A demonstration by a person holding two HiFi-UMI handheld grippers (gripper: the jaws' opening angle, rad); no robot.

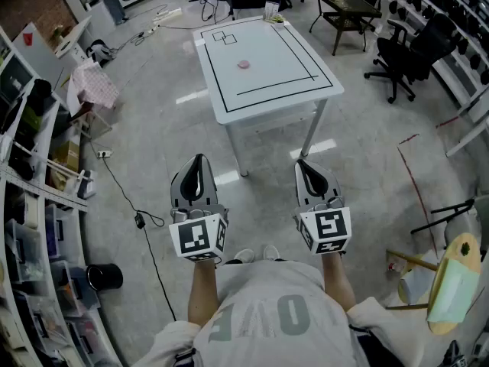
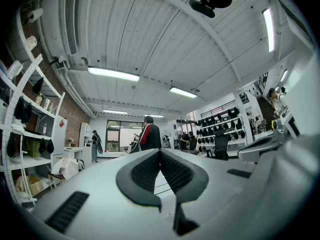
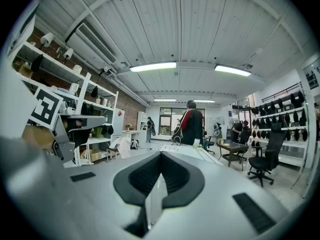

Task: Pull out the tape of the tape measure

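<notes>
Jaws of left gripper (image 1: 200,159) and right gripper (image 1: 304,164) sit closed, empty — tape measure (image 1: 244,64) too small for heading.

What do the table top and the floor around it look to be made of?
The table top looks white, smooth, matte, likely laminate or painted board: even colour, no grain. The floor looks grey and glossy, perhaps sealed concrete or vinyl: bright glare patches lie on it.

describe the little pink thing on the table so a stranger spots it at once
Straight ahead stands a white table with a black outline on top. Near the outline's middle lies a small round pink object. It is the only pink thing there; the squares beyond are flat lines.
</notes>
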